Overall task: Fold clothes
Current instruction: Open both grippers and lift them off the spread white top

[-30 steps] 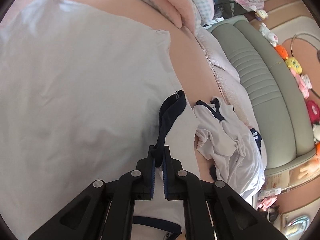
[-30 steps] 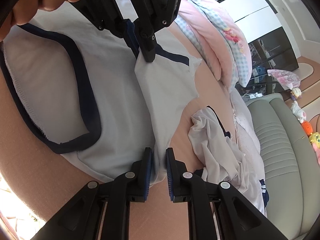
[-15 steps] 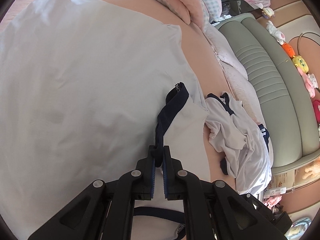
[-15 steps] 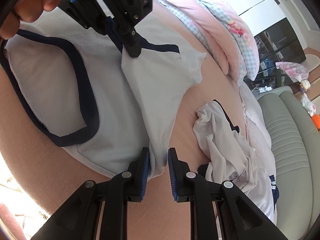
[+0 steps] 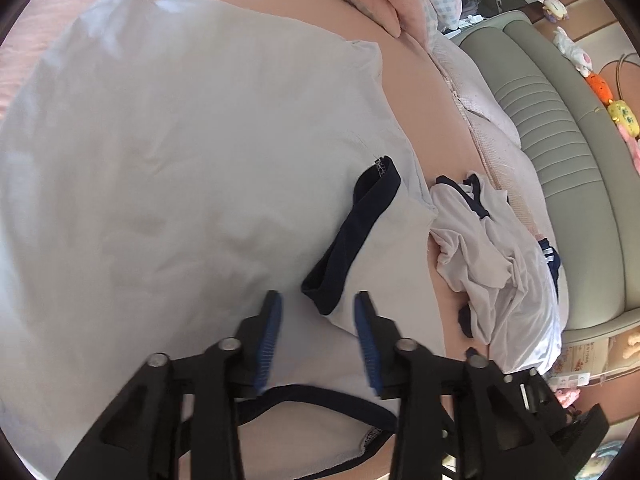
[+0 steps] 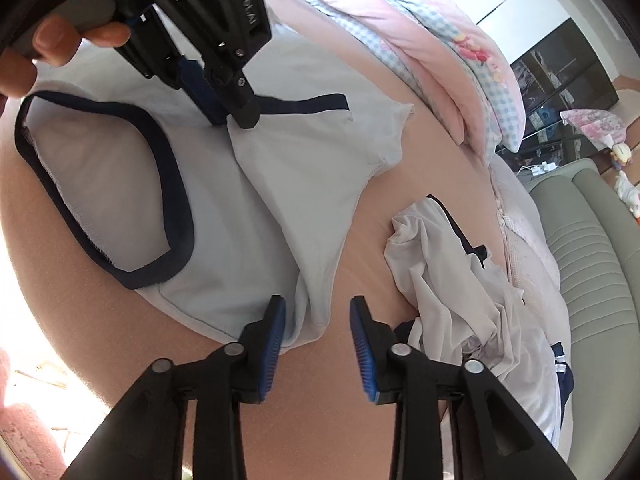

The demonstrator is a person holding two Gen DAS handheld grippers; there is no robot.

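Right wrist, right tongs [image 6: 318, 312] spread, hovering over shirt [image 6: 248, 216]

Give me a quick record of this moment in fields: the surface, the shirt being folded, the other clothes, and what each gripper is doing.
surface: pink bed sheet
garment in work: light blue shirt with navy trim, lying flat, sleeve folded in over the body
navy sleeve cuff: lying loose on the shirt, ahead of the left gripper
other clothes: crumpled white garment beside the shirt, apart from it
left gripper: open, over the sleeve cuff end
right gripper: open, at the shirt's near edge
bedding: pink quilt at the far side
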